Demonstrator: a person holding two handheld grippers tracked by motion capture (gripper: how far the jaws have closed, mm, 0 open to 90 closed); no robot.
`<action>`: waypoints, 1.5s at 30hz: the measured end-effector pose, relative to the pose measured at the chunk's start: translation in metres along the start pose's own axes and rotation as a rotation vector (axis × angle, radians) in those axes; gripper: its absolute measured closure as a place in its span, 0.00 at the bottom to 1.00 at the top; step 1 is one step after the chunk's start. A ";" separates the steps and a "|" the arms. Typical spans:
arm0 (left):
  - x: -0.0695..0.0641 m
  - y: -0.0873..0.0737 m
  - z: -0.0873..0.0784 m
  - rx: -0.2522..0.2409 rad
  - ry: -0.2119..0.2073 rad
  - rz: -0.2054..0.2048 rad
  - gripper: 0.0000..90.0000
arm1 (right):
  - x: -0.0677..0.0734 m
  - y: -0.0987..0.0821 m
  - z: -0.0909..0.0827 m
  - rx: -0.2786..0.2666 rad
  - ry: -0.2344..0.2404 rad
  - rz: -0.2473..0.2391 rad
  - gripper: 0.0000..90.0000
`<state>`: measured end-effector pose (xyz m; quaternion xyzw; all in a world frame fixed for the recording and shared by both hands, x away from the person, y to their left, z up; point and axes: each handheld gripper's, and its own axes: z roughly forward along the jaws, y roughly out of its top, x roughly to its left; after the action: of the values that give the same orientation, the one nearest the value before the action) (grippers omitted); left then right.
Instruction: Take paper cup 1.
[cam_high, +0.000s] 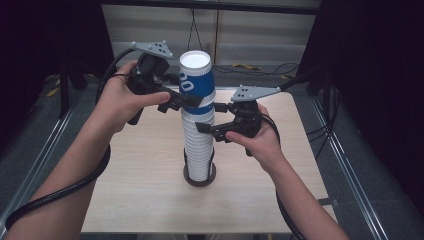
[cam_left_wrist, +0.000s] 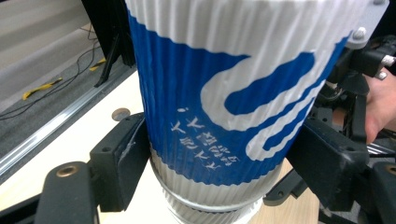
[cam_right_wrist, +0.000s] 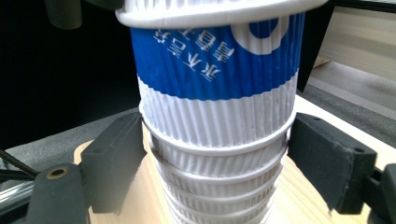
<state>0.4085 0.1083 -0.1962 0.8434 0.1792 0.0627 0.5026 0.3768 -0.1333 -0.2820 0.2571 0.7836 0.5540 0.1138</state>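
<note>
Cups stood upside down in a tall stack (cam_high: 198, 145) on the table (cam_high: 150, 200). Left gripper (cam_high: 187, 101) clenched the top cup (cam_high: 196, 82); right gripper (cam_high: 210, 120) squeezed the stack below it. Next move probably needed a straight lift, the stack held steady.

In the left gripper view the top cup (cam_left_wrist: 233, 93) runs off the upper edge, hiding its base above the jaws. In the right gripper view the cup stack (cam_right_wrist: 219, 177) is cut off below the jaws. The cups' printed characters are too small to read.
</note>
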 end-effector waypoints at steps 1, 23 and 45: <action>0.000 0.000 0.000 -0.005 0.003 -0.002 0.26 | 0.000 0.000 0.000 0.000 -0.002 -0.001 0.20; -0.002 0.006 -0.015 -0.058 0.014 0.001 0.26 | 0.000 -0.002 0.000 -0.008 0.001 0.001 0.19; -0.004 0.013 -0.031 -0.093 0.006 0.004 0.26 | -0.001 -0.009 0.002 0.003 0.004 -0.005 0.19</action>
<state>0.3992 0.1276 -0.1697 0.8192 0.1758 0.0746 0.5407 0.3762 -0.1345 -0.2913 0.2541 0.7855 0.5529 0.1132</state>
